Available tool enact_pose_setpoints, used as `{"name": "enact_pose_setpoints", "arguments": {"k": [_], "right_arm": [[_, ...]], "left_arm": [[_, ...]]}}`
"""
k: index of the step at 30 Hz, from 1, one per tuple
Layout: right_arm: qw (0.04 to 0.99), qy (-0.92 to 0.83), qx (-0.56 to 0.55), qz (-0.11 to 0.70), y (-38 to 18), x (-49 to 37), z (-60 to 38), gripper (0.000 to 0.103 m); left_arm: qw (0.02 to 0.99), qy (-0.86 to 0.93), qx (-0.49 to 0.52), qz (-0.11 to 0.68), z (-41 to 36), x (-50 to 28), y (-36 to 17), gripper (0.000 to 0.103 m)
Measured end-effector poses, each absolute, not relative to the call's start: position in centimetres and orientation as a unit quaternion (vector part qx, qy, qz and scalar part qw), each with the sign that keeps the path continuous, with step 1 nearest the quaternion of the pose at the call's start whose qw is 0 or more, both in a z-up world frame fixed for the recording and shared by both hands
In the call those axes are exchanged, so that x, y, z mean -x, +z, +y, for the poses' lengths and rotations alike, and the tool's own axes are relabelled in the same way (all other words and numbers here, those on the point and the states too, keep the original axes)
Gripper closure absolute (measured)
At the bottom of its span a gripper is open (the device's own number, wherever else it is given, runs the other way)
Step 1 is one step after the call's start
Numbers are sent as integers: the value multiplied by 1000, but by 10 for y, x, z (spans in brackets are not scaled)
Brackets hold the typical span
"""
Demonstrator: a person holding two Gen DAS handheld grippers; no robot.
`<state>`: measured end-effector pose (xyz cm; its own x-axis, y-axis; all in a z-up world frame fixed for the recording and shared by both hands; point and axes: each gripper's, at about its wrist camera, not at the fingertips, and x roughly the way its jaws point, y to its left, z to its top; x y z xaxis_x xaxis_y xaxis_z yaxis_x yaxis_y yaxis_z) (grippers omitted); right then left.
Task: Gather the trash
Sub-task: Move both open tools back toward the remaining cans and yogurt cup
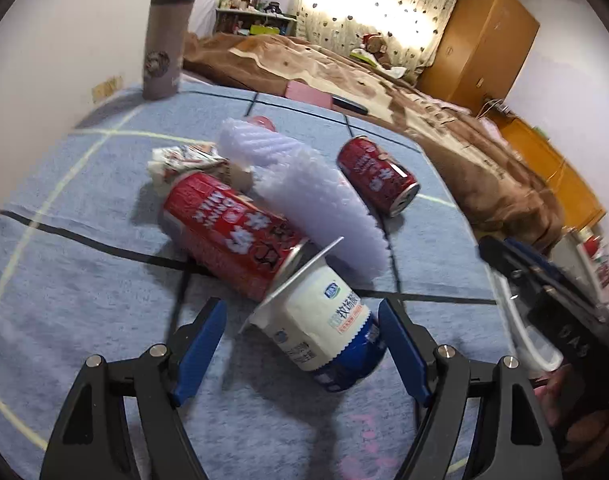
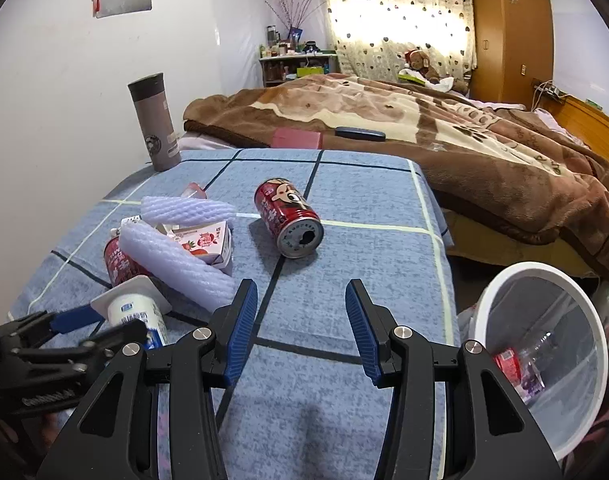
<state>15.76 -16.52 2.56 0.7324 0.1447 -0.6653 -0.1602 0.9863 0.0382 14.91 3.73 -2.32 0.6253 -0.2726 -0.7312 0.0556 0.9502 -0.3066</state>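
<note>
home bedroom, blanketed bed (image 2: 444, 136), wardrobe (image 2: 508, 32), curtains (image 2: 396, 20)

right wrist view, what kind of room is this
Most likely a home bedroom: a bed under a brown blanket, a wooden wardrobe beside a curtained window, and a stuffed bear on the bed.

Upper left: grey tumbler (image 2: 154, 122) upright on blue checked cloth (image 2: 364, 208). Centre right: brown blanket (image 2: 444, 136) with 1 pink box (image 2: 296, 138). Upper right: wooden wardrobe (image 2: 508, 32), dotted curtain (image 2: 396, 12).
</note>
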Motion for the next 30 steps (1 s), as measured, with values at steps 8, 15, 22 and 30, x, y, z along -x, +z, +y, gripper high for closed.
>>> {"name": "enact_pose_setpoints", "arguments": {"k": [8, 15, 22, 30], "right_arm": [[924, 101, 16, 368, 19, -164, -152, 55], [915, 135, 34, 378, 13, -168, -135, 55], [902, 189, 60, 383, 11, -168, -115, 55], [886, 215, 98, 399, 1, -180, -95, 55]], "left_arm": [[896, -75, 124, 420, 58, -145, -25, 21], [902, -49, 120, 413, 86, -140, -23, 26], [904, -25, 113, 411, 108, -144, -22, 27], [900, -50, 93, 422, 106, -153, -22, 26]]}}
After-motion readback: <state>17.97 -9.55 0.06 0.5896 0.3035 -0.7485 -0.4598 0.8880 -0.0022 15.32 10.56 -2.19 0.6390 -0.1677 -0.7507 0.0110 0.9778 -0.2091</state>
